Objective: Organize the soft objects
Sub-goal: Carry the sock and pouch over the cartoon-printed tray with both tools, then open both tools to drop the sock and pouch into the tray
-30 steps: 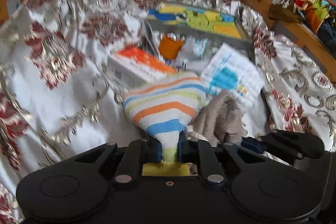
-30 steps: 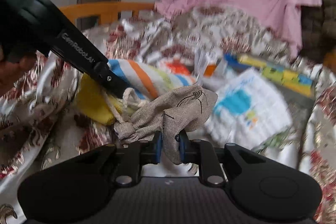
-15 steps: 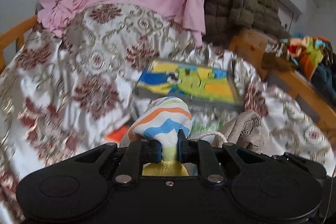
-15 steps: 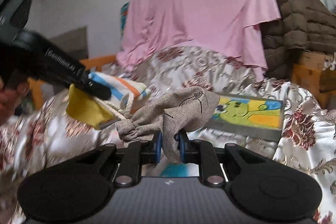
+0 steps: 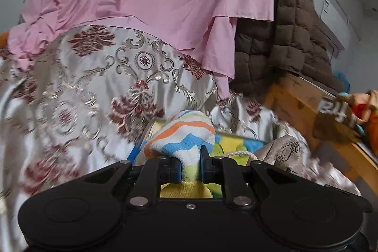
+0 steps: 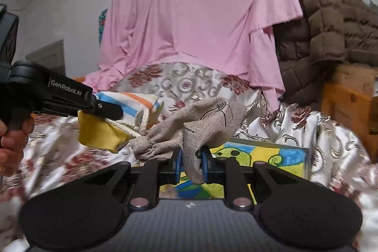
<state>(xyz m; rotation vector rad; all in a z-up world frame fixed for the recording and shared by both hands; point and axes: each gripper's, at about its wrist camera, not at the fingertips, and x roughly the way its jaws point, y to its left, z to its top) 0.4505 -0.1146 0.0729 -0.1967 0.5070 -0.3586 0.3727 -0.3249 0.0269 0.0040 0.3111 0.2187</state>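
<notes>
The left gripper is pinching a striped white, orange, blue and yellow fabric pouch, lifted above the floral satin bedspread. The right gripper is clamping a beige woven drawstring bag just beside it, its cord lying against the pouch. A colourful painted picture board is lying beneath them. A pink sheet and brown quilted blanket are hanging behind.

Both wrist views look forward, close over the bedspread, sharing the pink sheet.
</notes>
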